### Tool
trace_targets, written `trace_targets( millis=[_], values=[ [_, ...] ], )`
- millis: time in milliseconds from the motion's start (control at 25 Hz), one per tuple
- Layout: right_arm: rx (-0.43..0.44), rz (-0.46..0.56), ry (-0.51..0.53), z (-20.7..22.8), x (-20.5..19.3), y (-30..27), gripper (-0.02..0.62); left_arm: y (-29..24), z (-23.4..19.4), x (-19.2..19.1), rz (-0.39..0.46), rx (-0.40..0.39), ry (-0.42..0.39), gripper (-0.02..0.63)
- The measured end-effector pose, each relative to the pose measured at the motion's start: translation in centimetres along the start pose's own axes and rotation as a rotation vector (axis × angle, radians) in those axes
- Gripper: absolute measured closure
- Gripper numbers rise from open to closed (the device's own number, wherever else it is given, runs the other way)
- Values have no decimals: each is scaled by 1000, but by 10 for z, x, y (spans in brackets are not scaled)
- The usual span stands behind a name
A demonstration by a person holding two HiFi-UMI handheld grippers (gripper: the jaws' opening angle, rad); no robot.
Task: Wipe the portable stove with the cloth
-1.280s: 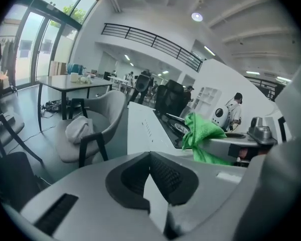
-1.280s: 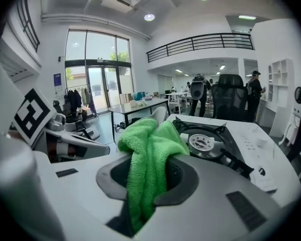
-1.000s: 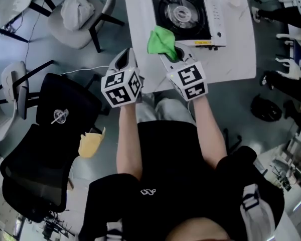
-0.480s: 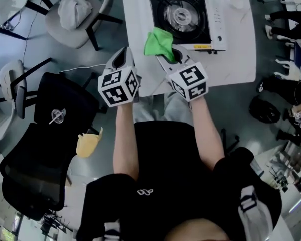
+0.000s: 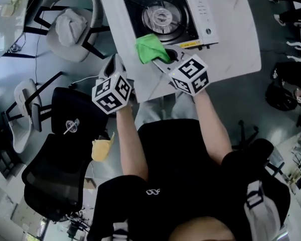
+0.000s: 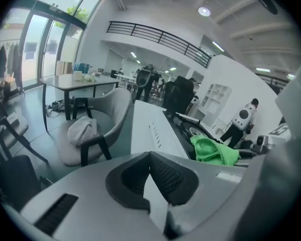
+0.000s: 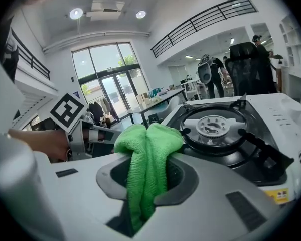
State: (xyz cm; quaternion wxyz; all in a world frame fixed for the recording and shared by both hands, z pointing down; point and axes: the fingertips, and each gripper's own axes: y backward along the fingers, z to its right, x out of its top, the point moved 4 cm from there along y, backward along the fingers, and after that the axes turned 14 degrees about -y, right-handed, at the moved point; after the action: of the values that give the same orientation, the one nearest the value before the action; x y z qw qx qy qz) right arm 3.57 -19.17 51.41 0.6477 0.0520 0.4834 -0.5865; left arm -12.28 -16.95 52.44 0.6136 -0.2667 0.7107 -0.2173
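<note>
One soft, light cloth [image 7: 146, 152] is pinched at a fold in the right gripper's [image 7: 148, 187] fingers, with its bunched end over the near corner of the portable stove [image 7: 218, 129] on the white surface [image 5: 238, 44]. It looks limp, so a grip close to the bunch should press best. The left gripper's [image 6: 151, 182] fingers sit together on nothing.

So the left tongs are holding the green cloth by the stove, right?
No, it's the right tongs that hold the green cloth by the stove, as the right gripper view shows. The left tongs hold nothing.
</note>
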Motion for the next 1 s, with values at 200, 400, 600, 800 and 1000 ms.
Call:
trace_targets(
  millis=[200, 400, 600, 800, 1000],
  values=[
    [-16, -7, -47, 20, 2, 16, 535, -4, 39, 18, -3, 8, -190, 607],
    [-71, 3, -70, 42, 8, 33, 535, -5, 57, 24, 12, -14, -191, 607],
    [-122, 2, -79, 58, 10, 45, 535, -5, 75, 32, 14, -12, -250, 607],
    [-162, -6, -87, 72, 12, 58, 537, -7, 97, 44, 39, -26, -279, 607],
    [-201, 12, -83, 85, 14, 76, 538, -9, 123, 57, 75, -54, -308, 607]
  ],
)
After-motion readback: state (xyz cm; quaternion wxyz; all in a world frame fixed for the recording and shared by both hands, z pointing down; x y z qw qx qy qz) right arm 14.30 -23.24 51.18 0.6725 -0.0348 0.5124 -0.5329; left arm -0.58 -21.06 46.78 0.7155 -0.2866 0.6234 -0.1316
